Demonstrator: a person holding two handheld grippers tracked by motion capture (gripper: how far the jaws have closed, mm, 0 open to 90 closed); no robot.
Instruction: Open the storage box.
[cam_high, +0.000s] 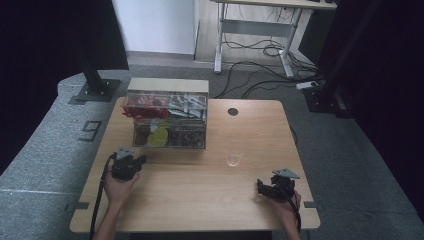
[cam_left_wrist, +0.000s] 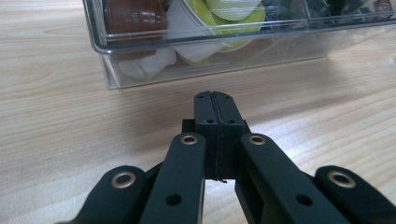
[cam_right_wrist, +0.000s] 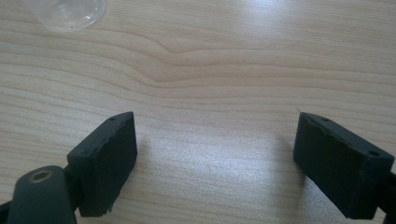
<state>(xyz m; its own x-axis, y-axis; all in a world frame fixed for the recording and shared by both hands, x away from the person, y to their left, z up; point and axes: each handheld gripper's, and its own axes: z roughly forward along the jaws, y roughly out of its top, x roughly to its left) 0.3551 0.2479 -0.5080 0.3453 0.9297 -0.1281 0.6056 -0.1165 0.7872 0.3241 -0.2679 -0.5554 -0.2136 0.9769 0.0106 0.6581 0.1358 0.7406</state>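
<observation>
Facing clear organiser box (cam_left_wrist: 205, 56) | left gripper (cam_left_wrist: 215, 100) closed, empty, near | right gripper (cam_right_wrist: 215, 154) open

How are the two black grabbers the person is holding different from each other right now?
The left gripper has its jaws pressed shut with nothing between them; the right gripper has its jaws wide apart over bare wood. The left points at the clear organiser box, the right toward the clear cup. Both are black and hand-held.

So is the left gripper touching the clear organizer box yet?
Apart. The left gripper view shows the shut left gripper with bare table between its tips and the clear organizer box.
</observation>
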